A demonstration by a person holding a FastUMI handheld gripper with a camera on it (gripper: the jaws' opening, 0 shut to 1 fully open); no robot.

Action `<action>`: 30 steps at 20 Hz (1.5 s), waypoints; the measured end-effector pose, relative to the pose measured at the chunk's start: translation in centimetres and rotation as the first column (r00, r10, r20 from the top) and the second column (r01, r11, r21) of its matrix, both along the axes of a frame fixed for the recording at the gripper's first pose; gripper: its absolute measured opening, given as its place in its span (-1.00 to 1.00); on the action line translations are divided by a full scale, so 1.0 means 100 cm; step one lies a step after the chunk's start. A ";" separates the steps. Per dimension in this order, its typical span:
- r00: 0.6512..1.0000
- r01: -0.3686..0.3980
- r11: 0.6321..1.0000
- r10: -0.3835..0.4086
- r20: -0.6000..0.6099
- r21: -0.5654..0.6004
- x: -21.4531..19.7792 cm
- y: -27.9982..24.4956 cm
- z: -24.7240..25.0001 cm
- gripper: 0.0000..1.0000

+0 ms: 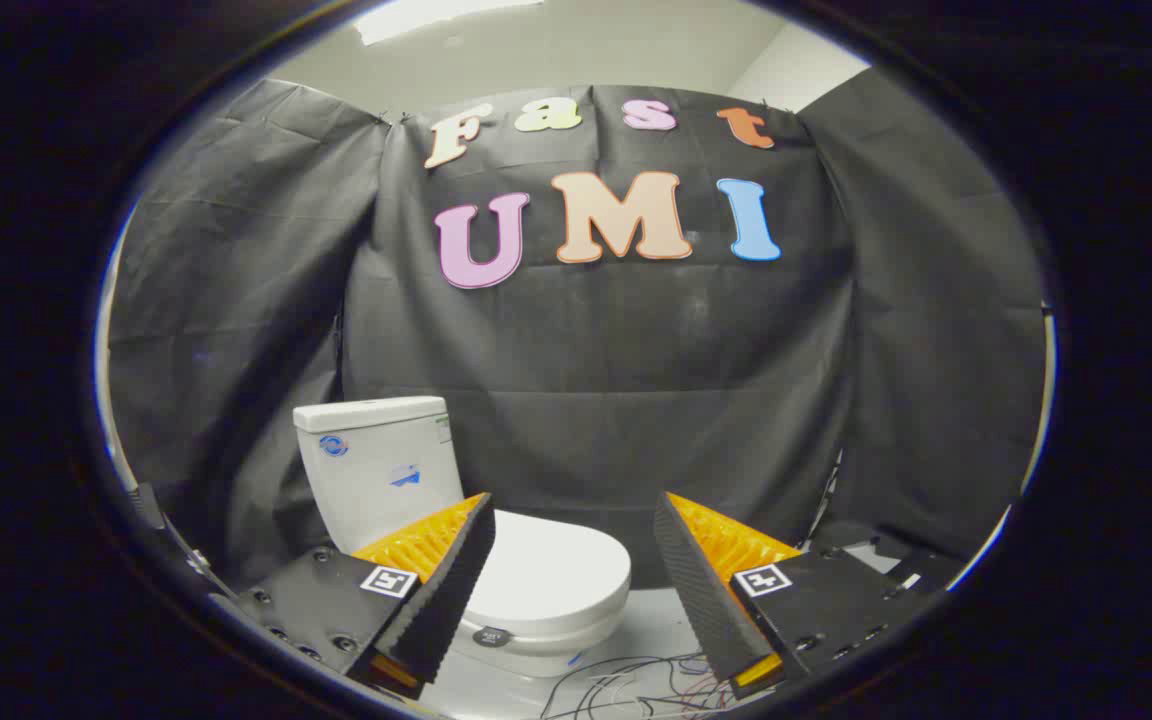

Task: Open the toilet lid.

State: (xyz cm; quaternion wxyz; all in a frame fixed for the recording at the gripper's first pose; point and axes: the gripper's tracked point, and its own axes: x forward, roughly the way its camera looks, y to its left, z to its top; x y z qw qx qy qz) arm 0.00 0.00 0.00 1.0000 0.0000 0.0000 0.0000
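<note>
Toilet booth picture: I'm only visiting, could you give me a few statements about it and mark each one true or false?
1. The toilet lid is down. True.
2. The claw is clamped on the lid. False: its fingers stand open, with the lid between and beyond them, untouched.
3. The cistern stands behind the bowl, against the black cloth wall. True.
4. Loose wires lie on top of the lid. False: they lie on the floor in front of the toilet.
</note>
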 end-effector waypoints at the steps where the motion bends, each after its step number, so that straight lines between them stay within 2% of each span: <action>1: 1.000 0.001 1.000 -0.001 -0.004 0.002 0.002 -0.001 -0.002 0.98; 6: 0.993 -0.013 1.000 0.013 -0.115 -0.001 0.054 0.005 -0.027 0.98; 8: 0.987 -0.045 0.999 0.044 -0.157 -0.001 0.072 0.014 -0.040 0.98; 11: 0.981 -0.105 0.994 0.108 -0.163 0.029 0.092 0.041 -0.042 0.96; 18: 0.987 -0.089 0.995 0.094 -0.134 0.040 0.105 0.114 -0.035 0.93; 22: 0.993 -0.030 0.997 0.038 -0.116 0.075 0.097 0.143 -0.032 0.93; 26: 0.995 0.083 0.975 -0.069 -0.077 0.205 0.090 0.150 -0.032 0.93; 28: 0.987 0.161 0.937 -0.153 -0.050 0.311 0.088 0.144 -0.034 0.92; 30: 0.969 0.224 0.866 -0.247 -0.007 0.448 0.088 0.134 -0.036 0.93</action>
